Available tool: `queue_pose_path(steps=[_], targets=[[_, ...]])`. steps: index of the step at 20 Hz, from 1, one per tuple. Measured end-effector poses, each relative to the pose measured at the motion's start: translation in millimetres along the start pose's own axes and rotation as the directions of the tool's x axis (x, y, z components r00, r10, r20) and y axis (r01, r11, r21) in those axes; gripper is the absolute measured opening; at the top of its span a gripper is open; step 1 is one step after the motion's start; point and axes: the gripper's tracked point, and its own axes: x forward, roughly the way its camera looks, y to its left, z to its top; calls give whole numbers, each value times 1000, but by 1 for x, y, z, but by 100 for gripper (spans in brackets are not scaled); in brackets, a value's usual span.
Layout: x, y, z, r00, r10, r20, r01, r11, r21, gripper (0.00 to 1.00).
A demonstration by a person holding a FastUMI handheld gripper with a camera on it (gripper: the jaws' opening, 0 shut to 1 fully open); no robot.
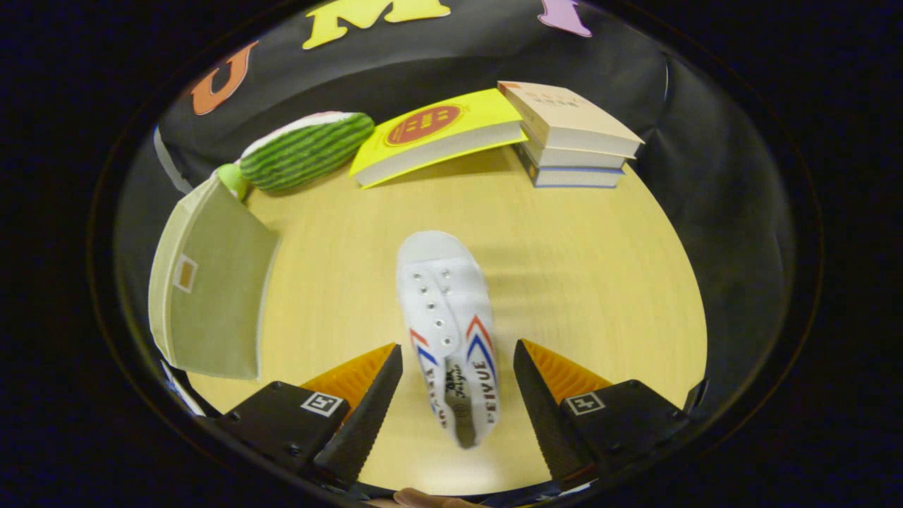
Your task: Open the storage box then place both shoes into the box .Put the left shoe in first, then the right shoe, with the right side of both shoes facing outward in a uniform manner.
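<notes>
Wooden tabletop (578,282), light grain, carries everything here.

Storage box (211,289): pale green fabric, off to the left of the fingers, near the table's left edge. Flat face with a small square tag toward the camera. Can't tell whether it's open or closed from this angle.

Books at the far edge: yellow book (430,137) with a red round emblem lying flat, its right end touching or leaning on a stack of books (571,137) with beige covers on top and a blue-edged one at the bottom.

Watermelon-slice plush (307,149), striped green rind, left of the yellow book, just beyond the box's far corner.

White canvas shoe (448,324): one shoe in view, red and blue chevrons on the sides, eyelets without laces. Long axis runs near-straight away from the gripper, slightly tilted. Toe cap points toward the books, heel end sits between the fingers. Top of shoe faces the camera. Heel end is blurred. Can't tell left or right shoe.

Gripper (458,384): fingers spread wide, one on each side of the shoe's heel half, visible gap on both sides, neither pad touching it. Can't tell whether the shoe rests on the table.
</notes>
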Motion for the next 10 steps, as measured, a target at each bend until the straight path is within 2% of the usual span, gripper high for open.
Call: queue_pose_path(steps=[4, 8, 10], targets=[[19, -26, -11, 998, -5, -57, 5, 1000, -3, 98], [29, -17, -14, 993, 67, -94, -72, 996, -47, 92], [31, -4, -15, 988, 116, -103, -121, 991, -50, 60]])
